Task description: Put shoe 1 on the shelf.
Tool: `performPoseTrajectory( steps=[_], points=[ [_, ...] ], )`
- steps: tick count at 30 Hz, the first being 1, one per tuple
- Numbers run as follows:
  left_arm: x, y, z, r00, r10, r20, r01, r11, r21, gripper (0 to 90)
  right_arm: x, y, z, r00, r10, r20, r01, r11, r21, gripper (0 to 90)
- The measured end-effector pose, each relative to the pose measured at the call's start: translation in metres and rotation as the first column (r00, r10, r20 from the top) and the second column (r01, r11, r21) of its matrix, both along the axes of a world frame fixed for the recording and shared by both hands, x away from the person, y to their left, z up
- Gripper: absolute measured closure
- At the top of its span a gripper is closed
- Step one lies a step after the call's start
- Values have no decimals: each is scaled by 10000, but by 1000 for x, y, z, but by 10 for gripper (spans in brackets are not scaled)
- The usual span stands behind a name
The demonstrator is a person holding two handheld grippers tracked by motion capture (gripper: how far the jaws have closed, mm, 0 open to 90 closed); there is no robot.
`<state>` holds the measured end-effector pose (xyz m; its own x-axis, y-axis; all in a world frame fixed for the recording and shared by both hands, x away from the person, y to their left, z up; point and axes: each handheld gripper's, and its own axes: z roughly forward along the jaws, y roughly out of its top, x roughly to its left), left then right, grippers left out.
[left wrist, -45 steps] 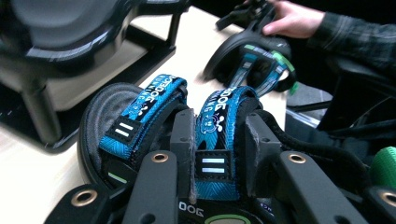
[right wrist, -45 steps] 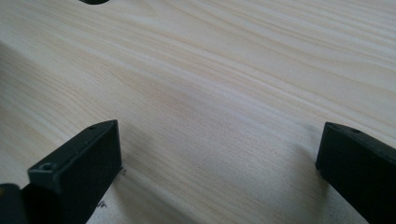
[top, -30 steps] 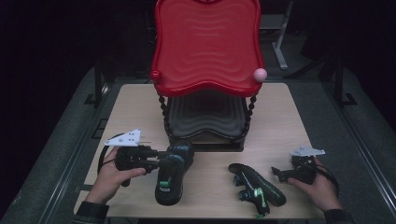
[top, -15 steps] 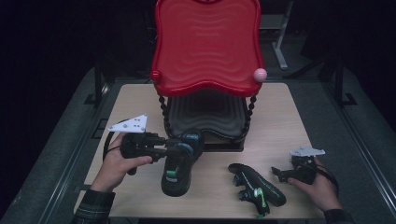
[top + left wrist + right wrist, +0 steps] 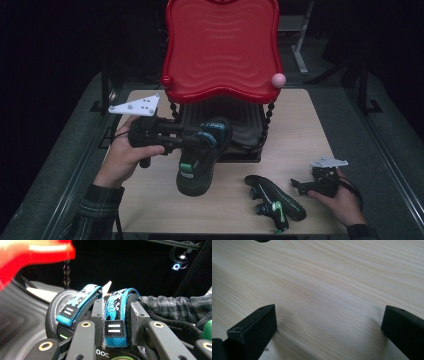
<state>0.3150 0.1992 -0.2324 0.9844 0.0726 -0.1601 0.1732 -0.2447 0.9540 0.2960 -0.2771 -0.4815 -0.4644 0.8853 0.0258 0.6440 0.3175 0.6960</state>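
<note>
progress looks like about the half of the work, as far as i can judge. left gripper (image 5: pixel 192 142) has its jaws closed on the strap area of one black shoe (image 5: pixel 200 160), and this shoe is lifted, its toe hanging down toward the wooden table (image 5: pixel 300 130) and its heel end near the front of the dark lower shelf (image 5: pixel 247 127) of the red two-level rack (image 5: pixel 222 50). in the left gripper view the two jaws squeeze a blue strap (image 5: pixel 113 315) of the shoe between them, so the grip seems firm.

second shoe (image 5: pixel 275 200) lies on its side on the table, between the lifted shoe and the right gripper (image 5: pixel 300 186), and nothing touches it. the right gripper rests low at the table, beside that shoe but apart from it; its jaws stand wide open with only bare wood between them.

my judgement: the work is to put the pair on the rack. no shoe stands on a shelf yet. what is left is to set the held shoe on the lower shelf, release it, and then do the same with the second shoe.
</note>
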Motion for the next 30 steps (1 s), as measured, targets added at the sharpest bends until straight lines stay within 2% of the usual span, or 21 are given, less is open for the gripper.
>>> performPoseTrajectory(
  steps=[1, 3, 5, 6, 7, 8, 9, 11, 13, 17, 18, 19, 21, 23, 24, 26, 27, 30],
  points=[
    [0, 0, 0, 10000, 0, 0, 0, 10000, 0, 688, 0, 0, 0, 10000, 0, 0, 0, 10000, 0, 0],
    [3, -2, 13, 9999, -112, 99, 113, 9999, -118, 689, 0, 0, 0, 10000, -2, -1, 2, 10000, -1, 0],
    [4, -3, 16, 9998, -130, 129, 132, 9998, -161, 689, 0, 0, 0, 10000, 6, -5, -6, 10000, 6, 0],
    [6, -4, 23, 9997, -164, 192, 167, 9996, -206, 689, 0, 0, 0, 10000, 8, -6, -8, 10000, 3, 0],
    [6, -4, 23, 9997, -164, 192, 167, 9996, -206, 689, 0, 0, 0, 10000, 8, -5, -8, 10000, -6, 0],
    [8, -5, 30, 9995, -157, 270, 164, 9995, -265, 689, 0, 0, 0, 10000, -2, -6, 2, 10000, 6, 0],
    [8, -5, 30, 9995, -157, 270, 164, 9995, -265, 690, 0, 0, 0, 10000, -2, -6, 2, 10000, 6, 0],
    [11, -7, 41, 9993, -166, 341, 178, 9993, -334, 690, 0, 0, 0, 10000, 5, -16, -5, 10000, 9, 0],
    [12, -7, 45, 9993, -162, 348, 175, 9991, -393, 690, 0, 0, 0, 10000, 7, -14, -7, 10000, 8, 0],
    [17, -9, 61, 9987, -185, 471, 207, 9987, -469, 690, 0, 0, 0, 10000, 3, -15, -3, 10000, 8, 0],
    [19, -10, 69, 9986, -124, 507, 150, 9986, -500, 690, 0, 0, 0, 10000, 2, -16, -2, 10000, 9, 0],
    [19, -10, 69, 9986, -124, 507, 150, 9986, -500, 690, 0, 0, 0, 10000, 1, -16, -1, 10000, 11, 0],
    [23, -11, 78, 9981, -30, 622, 59, 9989, -460, 691, 0, 0, 0, 10000, 6, -24, -6, 10000, 3, 0],
    [30, -12, 92, 9967, 160, 800, -135, 9994, -325, 691, 0, 0, 0, 10000, 4, -25, -4, 10000, 5, 0],
    [30, -12, 92, 9967, 160, 800, -135, 9994, -325, 691, 0, 0, 0, 10000, 4, -25, -4, 10000, 5, 0],
    [39, -13, 104, 9935, 427, 1057, -412, 9990, -165, 691, 0, 0, 0, 10000, 1, -24, -1, 10000, 5, 0],
    [39, -13, 104, 9935, 427, 1057, -412, 9990, -165, 691, 0, 0, 0, 10000, 1, -24, -1, 10000, 5, 0],
    [49, -15, 116, 9887, 732, 1306, -741, 9973, 19, 691, 0, 0, 0, 10000, 2, -25, -2, 10000, 11, 0]
  ],
)
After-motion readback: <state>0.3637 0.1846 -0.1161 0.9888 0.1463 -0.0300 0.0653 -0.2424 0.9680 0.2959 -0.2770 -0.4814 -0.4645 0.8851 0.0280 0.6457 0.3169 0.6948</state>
